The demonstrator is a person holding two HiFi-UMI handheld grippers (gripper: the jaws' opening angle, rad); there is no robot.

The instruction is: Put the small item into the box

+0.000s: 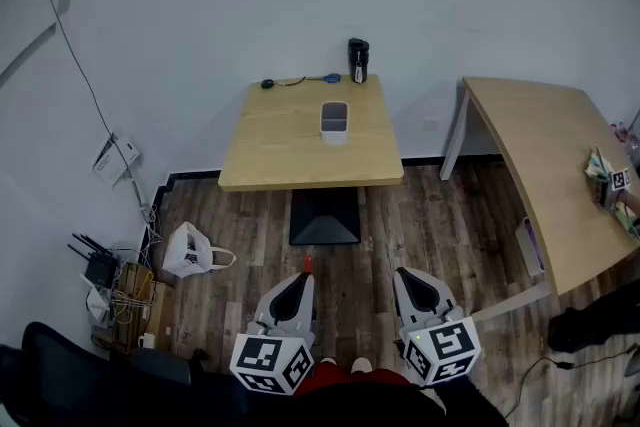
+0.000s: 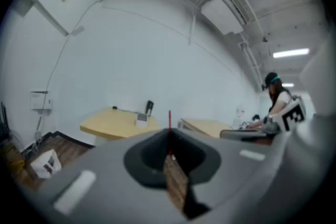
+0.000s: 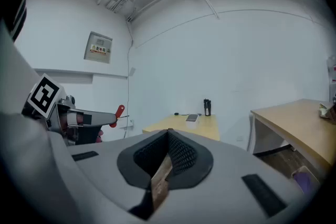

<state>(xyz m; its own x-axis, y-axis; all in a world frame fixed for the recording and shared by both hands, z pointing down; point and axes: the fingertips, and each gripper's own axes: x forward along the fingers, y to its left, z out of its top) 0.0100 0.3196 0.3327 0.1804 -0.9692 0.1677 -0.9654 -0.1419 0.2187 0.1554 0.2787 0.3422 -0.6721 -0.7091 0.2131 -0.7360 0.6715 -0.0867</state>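
Observation:
A small white open box (image 1: pixel 333 120) stands on the square wooden table (image 1: pixel 270 155) across the room; it also shows in the left gripper view as the box (image 2: pixel 140 120) and in the right gripper view as the box (image 3: pixel 192 118). My left gripper (image 1: pixel 306 273) is low at the frame's bottom, far from the table, shut on a thin small red item (image 1: pixel 307 263) that sticks out past its tips. The red item (image 2: pixel 169 119) rises from the closed left gripper (image 2: pixel 169 132). My right gripper (image 1: pixel 403 272) is beside it, shut and empty, seen closed as the right gripper (image 3: pixel 168 134).
A black flask (image 1: pixel 358 60) and a cable (image 1: pixel 295 80) lie at the table's far edge. A second wooden table (image 1: pixel 540 165) stands to the right, with a person (image 2: pixel 275 96) at it. A white bag (image 1: pixel 190 253), a router and wires (image 1: pixel 105 270) sit on the floor at left.

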